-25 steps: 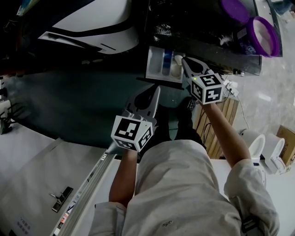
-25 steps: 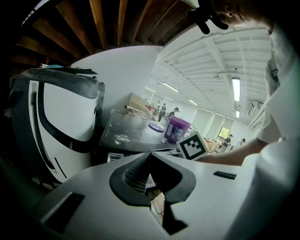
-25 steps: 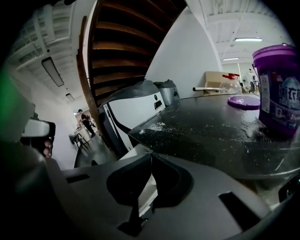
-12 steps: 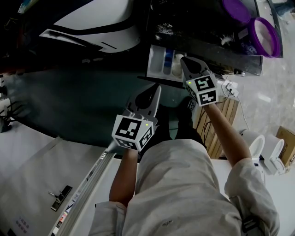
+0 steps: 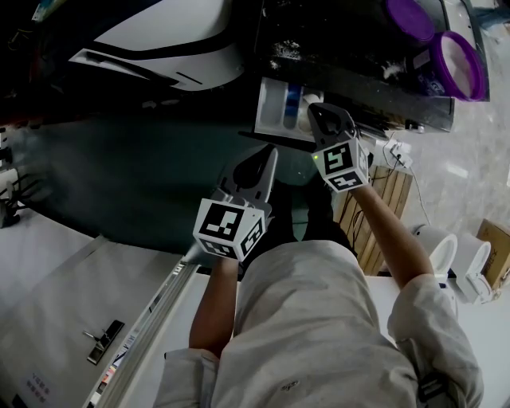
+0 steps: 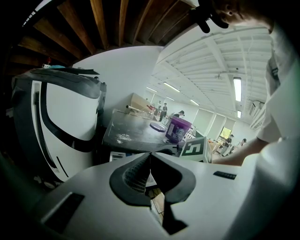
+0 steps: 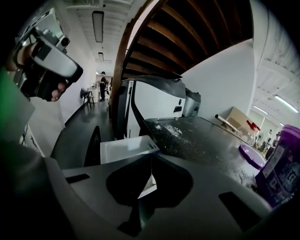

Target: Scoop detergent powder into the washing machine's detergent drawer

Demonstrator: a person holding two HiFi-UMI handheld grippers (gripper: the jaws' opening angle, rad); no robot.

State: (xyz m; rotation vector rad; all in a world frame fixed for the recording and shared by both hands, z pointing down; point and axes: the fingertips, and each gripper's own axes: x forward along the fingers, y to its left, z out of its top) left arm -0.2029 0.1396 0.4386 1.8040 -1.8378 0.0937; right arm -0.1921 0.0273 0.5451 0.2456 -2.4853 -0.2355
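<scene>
Grey plastic right gripper (image 7: 151,158): pressing its jaws tip to tip, gripping nothing, only a thin sliver of light showing lower down between them.
Right gripper's place: hovering in the head view at the right end of the detergent drawer (image 5: 275,107), tips just above it; touching or not, impossible to tell.
Left gripper (image 6: 150,155): likewise meeting at the tips, ribbed dark pads facing inward, carrying nothing; hanging lower and nearer the body, pointing toward the drawer but well apart from it.
Marker cubes: showing black-and-white squares, one riding on each gripper.
Drawer: white plastic, rectangular, standing pulled out from the machine's front, divided into compartments, a blue insert sitting in the middle one.
Machine top (image 7: 201,136): dark, flat, matte, carrying a scatter of spilled white powder.
Purple tub (image 5: 456,62): round, open, showing white powder inside, sitting at the far right of the top, well apart from both grippers.
Purple lid (image 5: 405,16): flat, round, lying just beside the tub.
</scene>
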